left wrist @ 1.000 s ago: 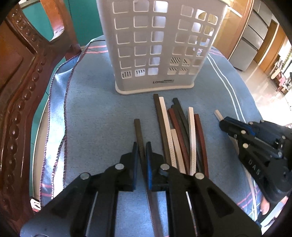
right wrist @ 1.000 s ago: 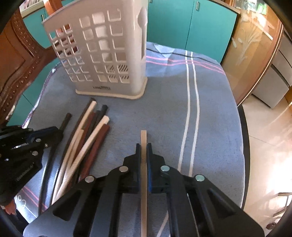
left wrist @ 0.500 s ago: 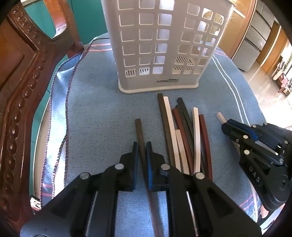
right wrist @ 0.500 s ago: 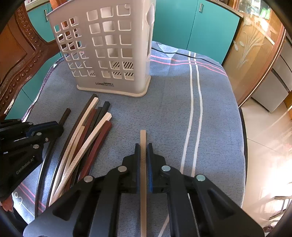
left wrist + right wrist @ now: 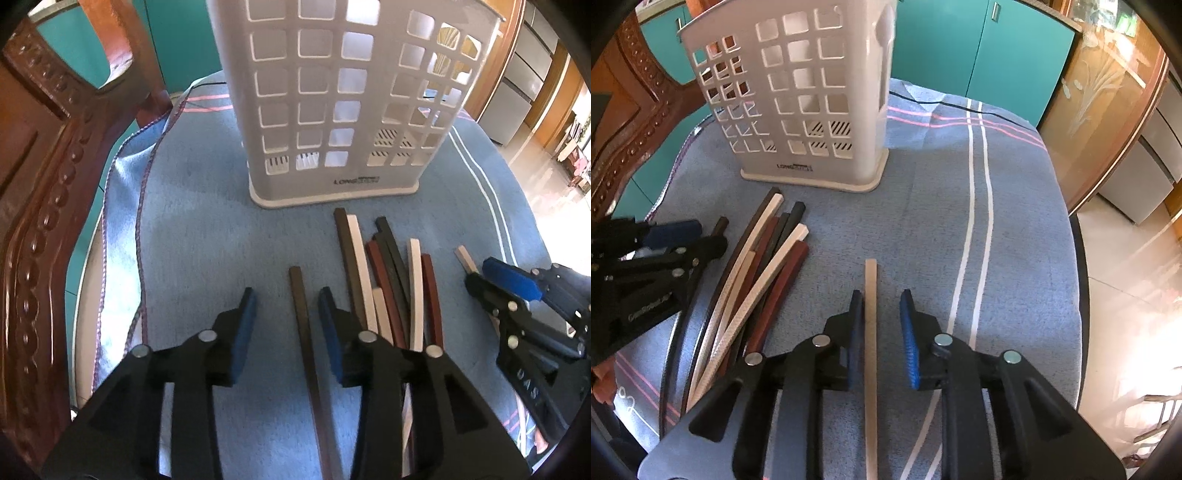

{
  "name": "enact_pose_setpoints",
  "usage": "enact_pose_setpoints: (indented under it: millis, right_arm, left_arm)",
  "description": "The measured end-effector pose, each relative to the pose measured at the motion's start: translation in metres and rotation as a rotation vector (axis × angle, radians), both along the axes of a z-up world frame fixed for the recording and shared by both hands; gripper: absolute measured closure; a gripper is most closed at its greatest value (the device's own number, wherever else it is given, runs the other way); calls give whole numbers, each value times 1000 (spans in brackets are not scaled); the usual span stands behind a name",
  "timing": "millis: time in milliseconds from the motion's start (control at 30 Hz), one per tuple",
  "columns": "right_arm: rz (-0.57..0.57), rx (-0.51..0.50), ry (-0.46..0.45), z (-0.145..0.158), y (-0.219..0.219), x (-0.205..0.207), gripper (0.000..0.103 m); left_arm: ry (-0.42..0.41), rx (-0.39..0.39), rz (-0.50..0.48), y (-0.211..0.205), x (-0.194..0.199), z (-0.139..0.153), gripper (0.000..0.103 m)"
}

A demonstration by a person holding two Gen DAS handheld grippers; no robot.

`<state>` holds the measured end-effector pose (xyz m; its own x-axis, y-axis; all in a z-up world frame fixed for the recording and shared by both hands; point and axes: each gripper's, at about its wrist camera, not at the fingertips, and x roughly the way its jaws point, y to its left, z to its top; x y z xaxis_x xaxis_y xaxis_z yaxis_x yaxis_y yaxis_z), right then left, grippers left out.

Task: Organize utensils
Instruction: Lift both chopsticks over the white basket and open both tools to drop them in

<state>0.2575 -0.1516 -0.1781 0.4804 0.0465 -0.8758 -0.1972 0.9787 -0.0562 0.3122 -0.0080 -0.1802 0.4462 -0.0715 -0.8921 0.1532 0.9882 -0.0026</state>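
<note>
Left wrist view: the left gripper [image 5: 286, 306] hovers low over the table [image 5: 207, 236], which is covered by a blue cloth. Its fingers [image 5: 243, 325] are spread wide and hold nothing. A dark brown chopstick [image 5: 301, 317] lies flat on the cloth between them, touching neither pad. Just to the right lies a loose pile of chopsticks [image 5: 388, 280] in brown, white, red-brown and black. Beyond them stands the white perforated utensil holder [image 5: 343, 99], upright and near the pile's far ends. The right gripper [image 5: 524, 295] shows at the right edge, over a beige chopstick [image 5: 466, 258].

Right wrist view: the right gripper [image 5: 879, 314] is also open and empty, fingers [image 5: 908, 325] parted on either side of the beige chopstick [image 5: 871, 332], which lies along the gap, closer to the left pad. The pile [image 5: 764, 266] and the left gripper [image 5: 665, 240] lie to the left; the holder [image 5: 798, 92] stands beyond.

Risks, as I judge them: each stick sits off-centre in its gap, so closing could push it sideways or roll it instead of pinching it. The left pad nearest the pile could nudge neighbouring sticks. Thin sticks flat on soft cloth may also let the pads snag the fabric.
</note>
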Motion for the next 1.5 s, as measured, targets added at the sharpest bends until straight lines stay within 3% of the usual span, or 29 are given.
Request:
enact_pose_setpoints:
  millis: [133,167,233,267,400,633,867,1000,1133,1200,1333,1500]
  right_arm:
    - [2,-4,6,-2,3,3,80]
    - [5,-7,8,-2,4,4,81]
    - [28,12,17,-3,6,5,96]
    - [32,13,13,-3,7,4,96]
    - [46,67,-21,5,6,-3,97]
    - [47,221,-211,92,-16,-39,96]
    - [49,294,-406,184,-36,-82,96]
    - [50,348,-504,229,-40,-88,96]
    - [11,418,-647,290,-47,-73,96]
    - [-4,437,-716,312,-46,-61,96]
    - [-45,401,-779,312,-39,-31,96]
    - [-62,374,-693,263,-33,-2,96]
  left_arm:
    - [-3,4,3,-2,7,-2,62]
    - [-3,-2,-3,-3,8,-2,65]
    - [-11,1,-25,-7,8,-1,88]
    - [-12,1,-31,-8,8,-1,93]
    - [-29,-37,-1,-6,5,6,96]
    - [-261,-132,3,2,-44,98,96]
    - [-462,-176,-3,16,-87,193,96]
    - [-554,-199,-6,22,-92,244,96]
    - [-654,-262,32,28,-66,308,96]
    - [-706,-236,40,21,-53,330,96]
    - [-760,-185,62,11,-28,326,96]
    - [-664,-148,96,11,-11,272,96]
